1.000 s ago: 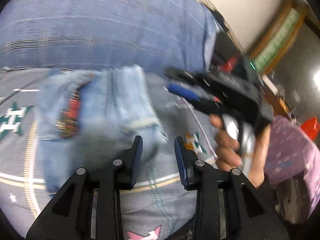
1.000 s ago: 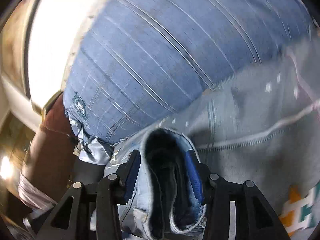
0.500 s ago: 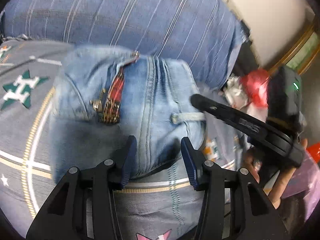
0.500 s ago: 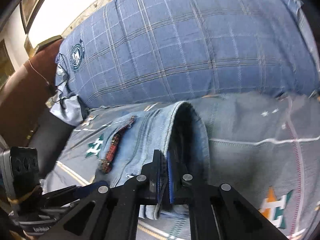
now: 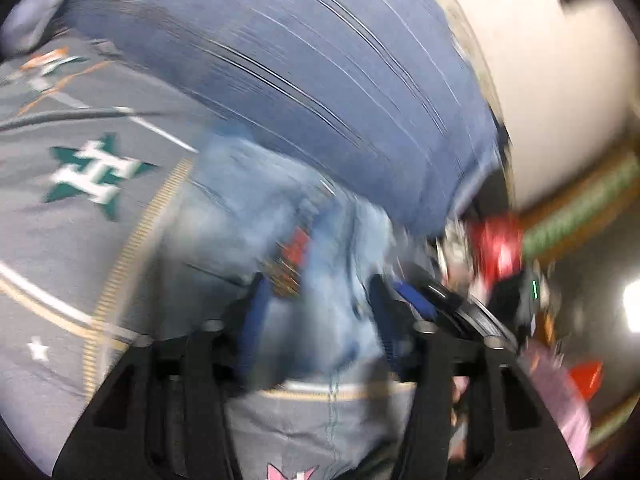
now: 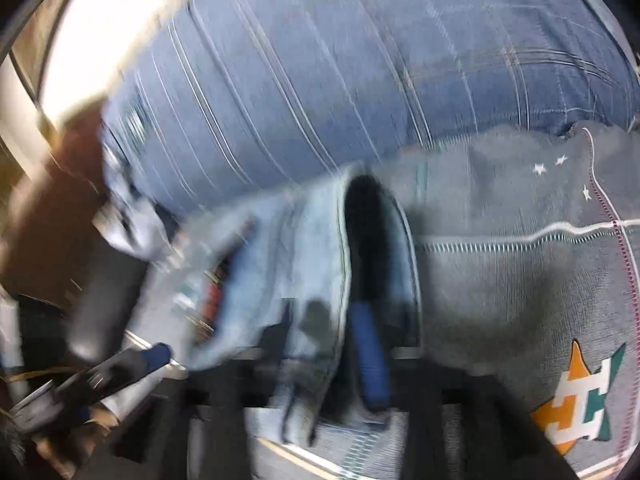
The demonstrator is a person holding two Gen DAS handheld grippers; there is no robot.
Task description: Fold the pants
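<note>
Light blue folded jeans [image 5: 280, 216] with a red and gold decoration lie on the grey bedspread [image 5: 60, 248], blurred by motion. My left gripper [image 5: 316, 320] is open, its jaws wide on either side of the near edge of the jeans. In the right wrist view the jeans [image 6: 304, 248] hang in a loop with a dark opening. My right gripper [image 6: 344, 344] sits at the denim edge; one blue pad [image 6: 370, 356] shows inside the fold and the other is hidden by cloth. The right gripper also shows in the left wrist view [image 5: 440, 300], beside the jeans.
A big blue plaid pillow [image 5: 320, 72] lies behind the jeans; it also shows in the right wrist view [image 6: 360, 60]. The bedspread has star logos [image 6: 580, 400]. A red bag [image 5: 496, 244] and pink cloth [image 5: 560, 400] sit at the right, off the bed. A brown headboard [image 6: 40, 220] is at the left.
Both grippers have swung quickly and the views are blurred. The left gripper has moved closer over the jeans. The right jaws, tightly pinched half a second ago, now look wider apart around the denim loop.
</note>
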